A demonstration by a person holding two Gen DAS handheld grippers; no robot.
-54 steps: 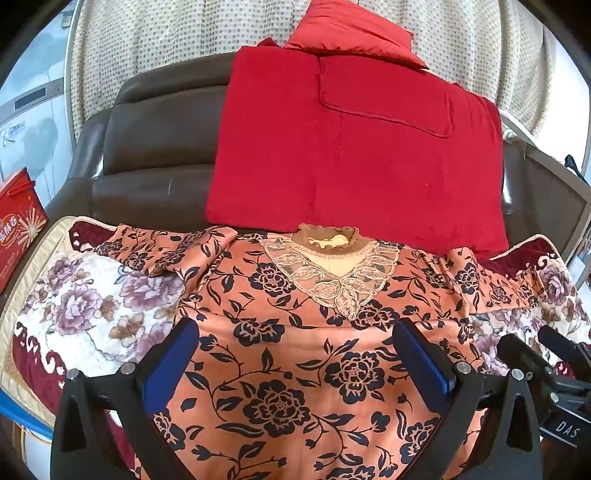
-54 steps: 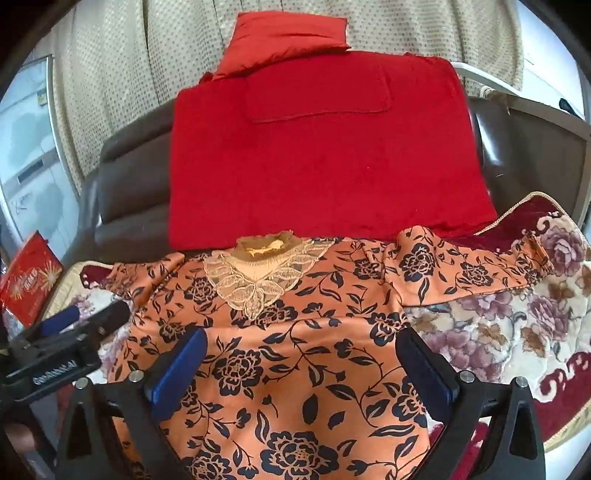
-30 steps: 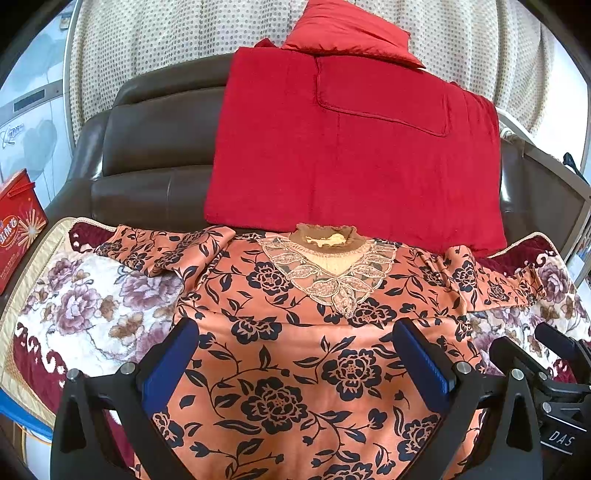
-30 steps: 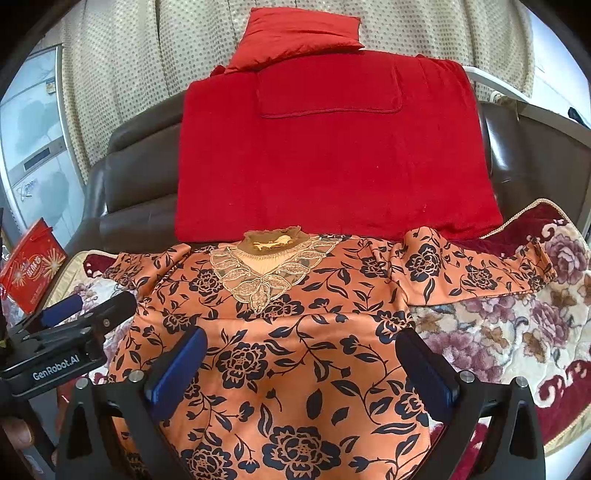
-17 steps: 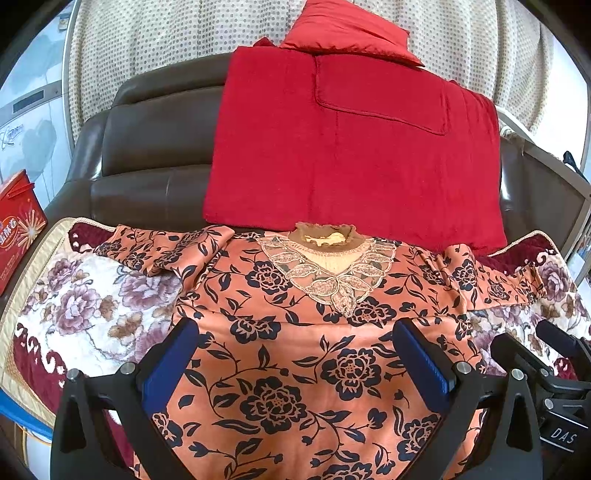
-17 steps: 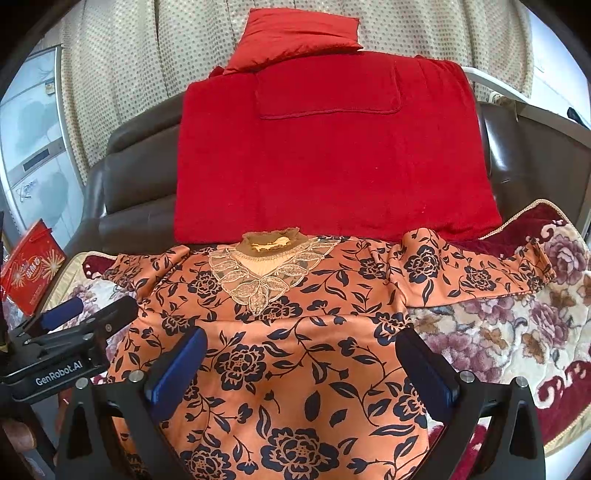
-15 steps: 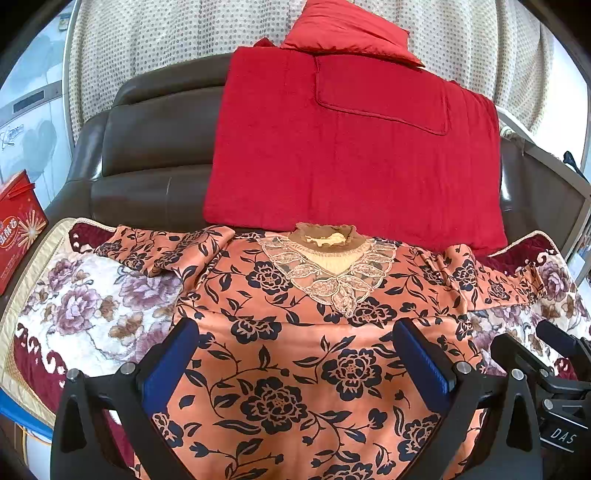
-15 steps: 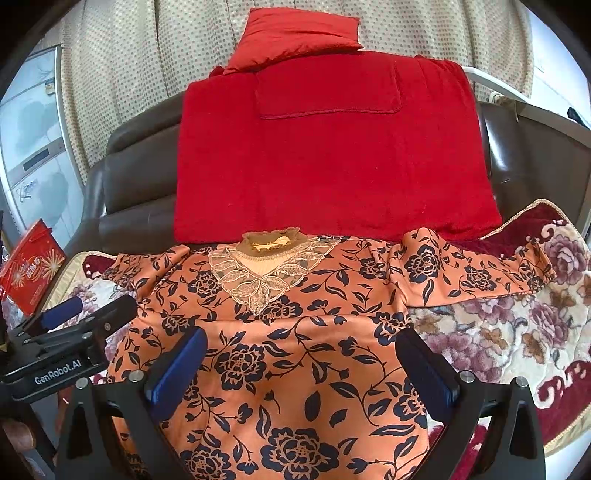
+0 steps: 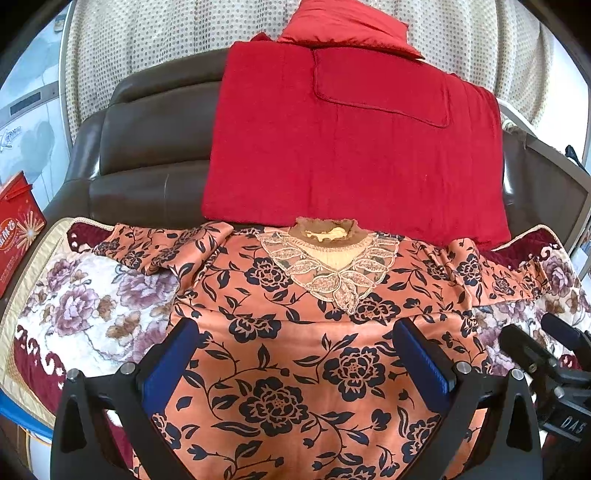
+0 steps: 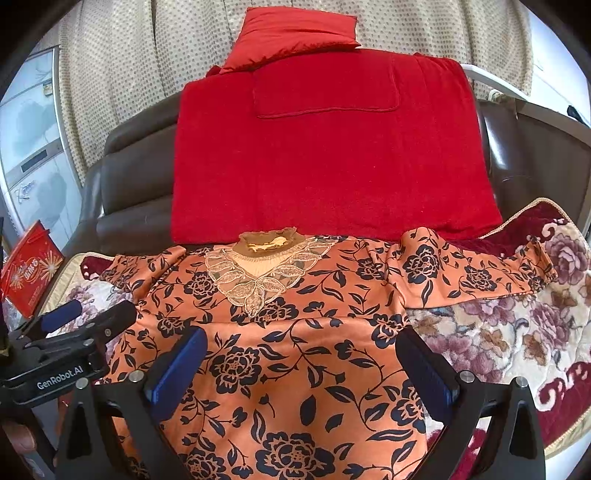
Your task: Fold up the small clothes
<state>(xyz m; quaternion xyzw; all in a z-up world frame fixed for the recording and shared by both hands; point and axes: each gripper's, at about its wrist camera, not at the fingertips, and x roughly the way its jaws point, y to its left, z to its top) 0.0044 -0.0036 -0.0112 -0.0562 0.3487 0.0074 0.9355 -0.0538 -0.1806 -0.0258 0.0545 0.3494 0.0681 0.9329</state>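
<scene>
An orange blouse with black flowers and a lace collar [image 9: 295,332] lies spread face up on a flowered blanket, collar toward the sofa back, both sleeves stretched out sideways. It also shows in the right wrist view [image 10: 295,332]. My left gripper [image 9: 295,354] hovers open and empty over the lower left part of the blouse. My right gripper [image 10: 301,365] hovers open and empty over the lower right part. Each gripper shows in the other's view, the right one [image 9: 543,354] at the right edge, the left one [image 10: 74,332] at the left edge.
A flowered blanket [image 9: 74,306] covers the seat of a dark leather sofa [image 9: 147,147]. A red towel [image 9: 351,147] hangs over the backrest with a red cushion [image 9: 343,26] on top. A red box [image 9: 14,232] stands at the left.
Both grippers have drifted slightly back from the blouse over the last two seconds; in the last half second nothing visibly moved. The blouse lies as before.
</scene>
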